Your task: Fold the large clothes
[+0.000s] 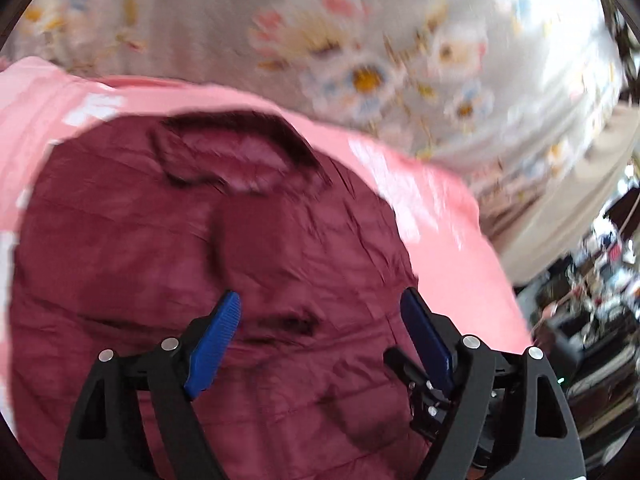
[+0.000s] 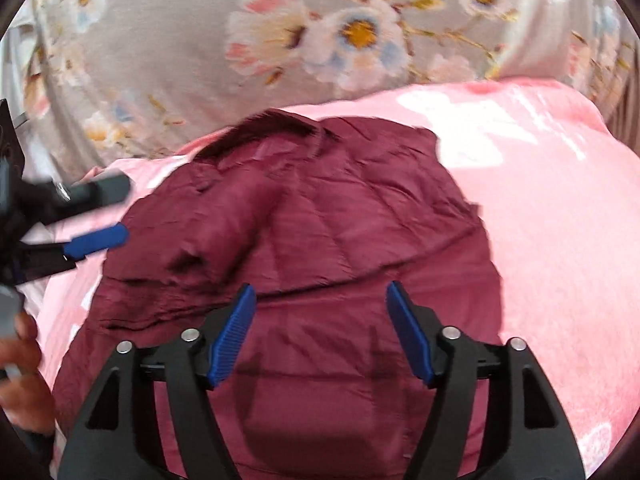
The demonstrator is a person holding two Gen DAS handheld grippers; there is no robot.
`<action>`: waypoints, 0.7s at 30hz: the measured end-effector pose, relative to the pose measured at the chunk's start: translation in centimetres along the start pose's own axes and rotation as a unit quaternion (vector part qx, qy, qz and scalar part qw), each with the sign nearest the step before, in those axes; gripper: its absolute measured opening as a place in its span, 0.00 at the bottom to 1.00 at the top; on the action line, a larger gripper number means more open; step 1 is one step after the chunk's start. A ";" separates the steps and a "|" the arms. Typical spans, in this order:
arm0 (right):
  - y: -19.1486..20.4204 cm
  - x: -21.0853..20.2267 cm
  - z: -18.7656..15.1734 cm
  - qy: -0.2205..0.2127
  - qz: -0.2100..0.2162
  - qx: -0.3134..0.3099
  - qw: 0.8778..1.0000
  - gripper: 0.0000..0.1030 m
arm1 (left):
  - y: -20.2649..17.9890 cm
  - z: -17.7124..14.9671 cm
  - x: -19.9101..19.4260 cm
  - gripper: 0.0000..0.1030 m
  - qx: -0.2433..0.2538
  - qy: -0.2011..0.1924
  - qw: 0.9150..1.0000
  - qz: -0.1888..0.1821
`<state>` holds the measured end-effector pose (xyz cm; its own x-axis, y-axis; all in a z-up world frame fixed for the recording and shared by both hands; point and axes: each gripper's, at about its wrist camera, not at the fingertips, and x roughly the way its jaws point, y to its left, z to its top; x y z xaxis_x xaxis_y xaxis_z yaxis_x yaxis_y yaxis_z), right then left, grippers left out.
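A dark maroon quilted puffer jacket (image 1: 192,280) lies spread on a pink fleece blanket with white patches (image 1: 440,220), its dark-trimmed collar (image 1: 236,148) at the far end, away from both cameras. Beyond the blanket stretches a grey bed sheet printed with pink, white and blue flowers (image 2: 200,40).

The left gripper (image 1: 320,308) hangs over the jacket with its blue-padded jaws wide apart and nothing between them. The right gripper (image 2: 320,300) is likewise spread open above the lower half of the jacket (image 2: 320,240), empty. From the right wrist view, the left gripper (image 2: 96,216) shows at the left edge over the blanket, beside the jacket's sleeve side; motion blur makes it hard to say whether it touches the fabric. A hand (image 2: 20,368) shows at the lower left edge of that view.
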<state>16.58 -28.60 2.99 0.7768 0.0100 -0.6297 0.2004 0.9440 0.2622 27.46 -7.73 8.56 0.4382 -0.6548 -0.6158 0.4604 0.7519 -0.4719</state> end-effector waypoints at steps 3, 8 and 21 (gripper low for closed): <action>3.0 1.2 0.9 0.005 0.006 -0.042 0.999 0.71 | 2.3 1.5 -2.0 0.77 -0.009 -0.029 0.998 0.049; 7.5 5.3 1.5 0.033 -0.013 -0.115 0.993 0.71 | 7.0 2.7 -1.5 0.77 -0.011 -0.039 0.983 0.177; -4.6 4.9 1.9 0.036 -0.091 0.085 0.992 0.74 | 17.7 -0.1 3.9 0.76 -0.044 0.037 0.959 0.276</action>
<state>20.63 -33.57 0.08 0.6755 -0.1270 -0.7263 0.4357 0.8634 0.2543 37.27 3.06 -2.23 0.5392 -0.1498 -0.8287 0.1058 0.9883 -0.1098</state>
